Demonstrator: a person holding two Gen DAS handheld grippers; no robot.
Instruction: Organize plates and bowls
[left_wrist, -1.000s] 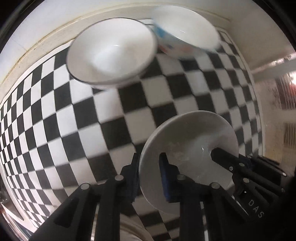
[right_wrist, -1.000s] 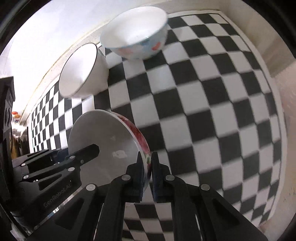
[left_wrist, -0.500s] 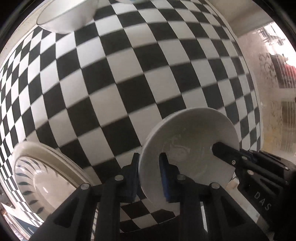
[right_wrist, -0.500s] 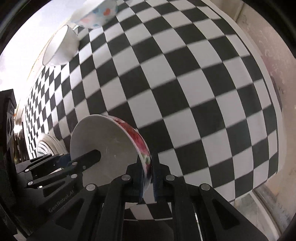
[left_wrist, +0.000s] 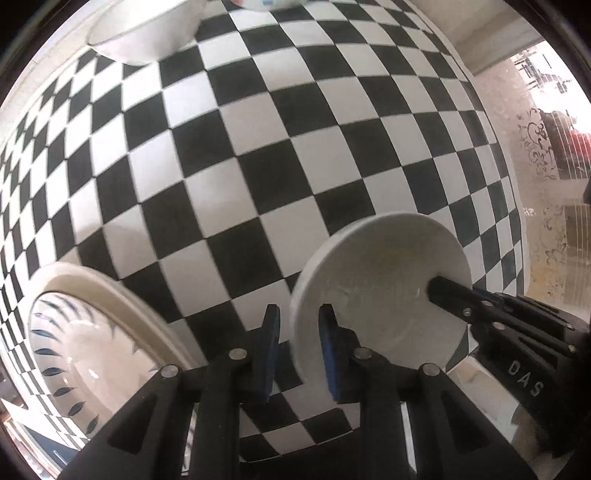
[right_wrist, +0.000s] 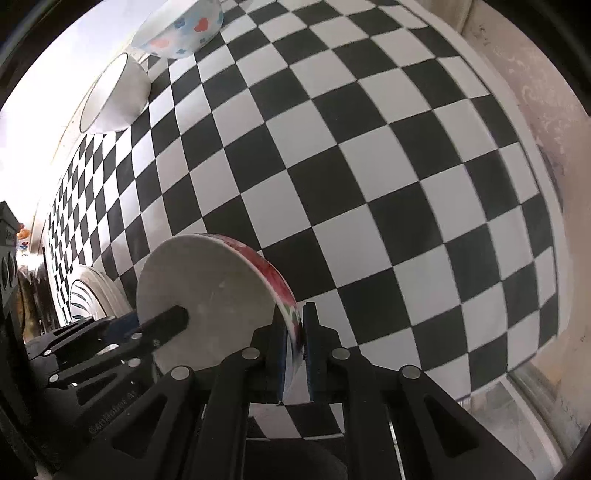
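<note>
A small white bowl with a red flower pattern outside (right_wrist: 221, 295) is held above the checkered table, its rim toward the cameras. My right gripper (right_wrist: 294, 332) is shut on its right rim. My left gripper (left_wrist: 297, 339) straddles the opposite rim (left_wrist: 380, 288) with gaps between its blue pads (left_wrist: 327, 343) and the rim. A cream plate with blue leaf marks (left_wrist: 92, 332) lies at the lower left. A plain white bowl (right_wrist: 110, 96) and a white bowl with coloured flowers (right_wrist: 181, 29) stand at the table's far edge.
The black-and-white checkered table (right_wrist: 351, 166) spreads ahead of both grippers. Its right edge (right_wrist: 532, 155) runs beside a pale floor. A wall (right_wrist: 44, 48) rises behind the far bowls. Dark furniture (right_wrist: 7, 240) stands at the far left.
Both grippers with the small bowl have pulled back from the two far bowls. The cream plate has come into view at lower left. The left gripper's fingers have spread off the rim.
</note>
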